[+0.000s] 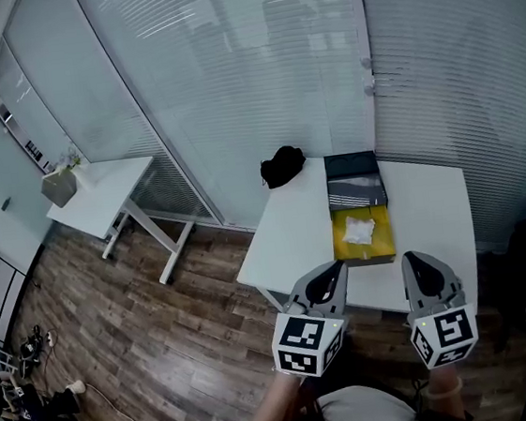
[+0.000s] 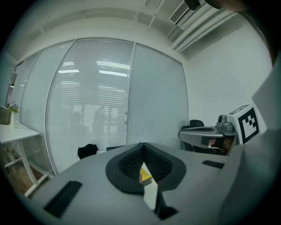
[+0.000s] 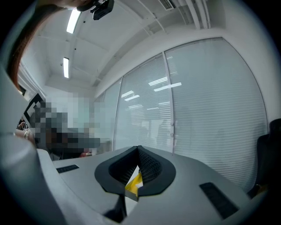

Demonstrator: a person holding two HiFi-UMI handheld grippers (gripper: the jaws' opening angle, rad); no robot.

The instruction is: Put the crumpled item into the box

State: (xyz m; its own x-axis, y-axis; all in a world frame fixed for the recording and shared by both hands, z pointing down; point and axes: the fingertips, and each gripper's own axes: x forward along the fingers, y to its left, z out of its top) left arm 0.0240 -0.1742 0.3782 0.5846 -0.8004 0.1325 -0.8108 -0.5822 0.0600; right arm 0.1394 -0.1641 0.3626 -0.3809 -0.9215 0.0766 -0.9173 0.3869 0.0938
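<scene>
Jaws closed, left gripper, right gripper at table edge, crumpled item in box

An office; glass partition walls hung with slatted blinds; a plain white desk and a second white desk with a potted plant, on a wood-plank floor; ceiling strip lights and an air vent overhead.

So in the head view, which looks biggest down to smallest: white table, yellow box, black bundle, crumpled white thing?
1. white table
2. yellow box
3. black bundle, close to the box and farther away, so unsure
4. crumpled white thing
</scene>
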